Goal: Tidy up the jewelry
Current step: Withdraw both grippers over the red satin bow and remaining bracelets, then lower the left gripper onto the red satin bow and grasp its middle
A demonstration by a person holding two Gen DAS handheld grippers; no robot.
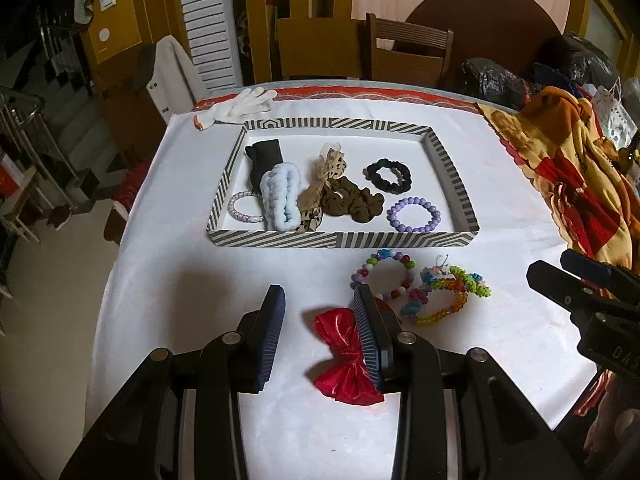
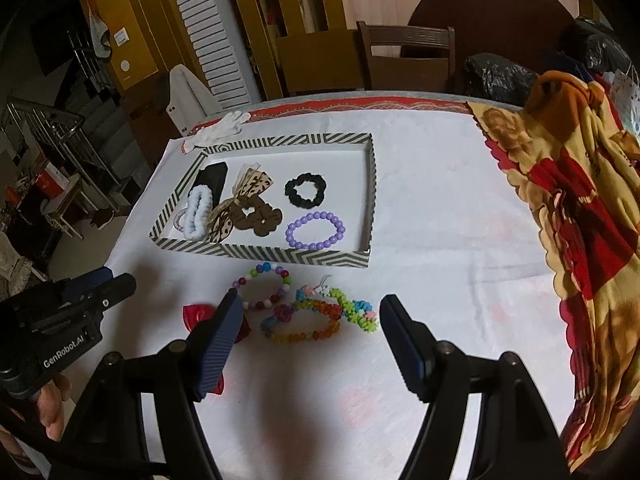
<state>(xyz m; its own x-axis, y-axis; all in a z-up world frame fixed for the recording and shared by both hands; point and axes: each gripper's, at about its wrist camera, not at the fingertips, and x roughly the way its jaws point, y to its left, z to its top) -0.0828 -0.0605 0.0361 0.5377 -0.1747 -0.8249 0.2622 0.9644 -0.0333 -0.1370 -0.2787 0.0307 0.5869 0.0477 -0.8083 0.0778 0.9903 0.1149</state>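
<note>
A striped tray (image 1: 276, 239) (image 2: 256, 253) holds a purple bead bracelet (image 1: 414, 214) (image 2: 316, 230), a black scrunchie (image 1: 387, 176) (image 2: 305, 189), a brown scrunchie (image 1: 352, 202), a leopard bow, a pale blue scrunchie (image 1: 282, 194) and a pink bracelet. In front of it on the white cloth lie a multicolour bead bracelet (image 1: 384, 274) (image 2: 264, 286), rainbow bracelets (image 1: 452, 292) (image 2: 320, 316) and a red bow (image 1: 344, 356) (image 2: 196, 314). My left gripper (image 1: 320, 312) is open above the bow. My right gripper (image 2: 310, 320) is open over the rainbow bracelets.
A white glove (image 1: 240, 106) lies behind the tray. A yellow and red blanket (image 2: 580, 220) is piled at the table's right. Wooden chairs (image 1: 404, 52) stand behind the table. The table's left edge drops to the floor.
</note>
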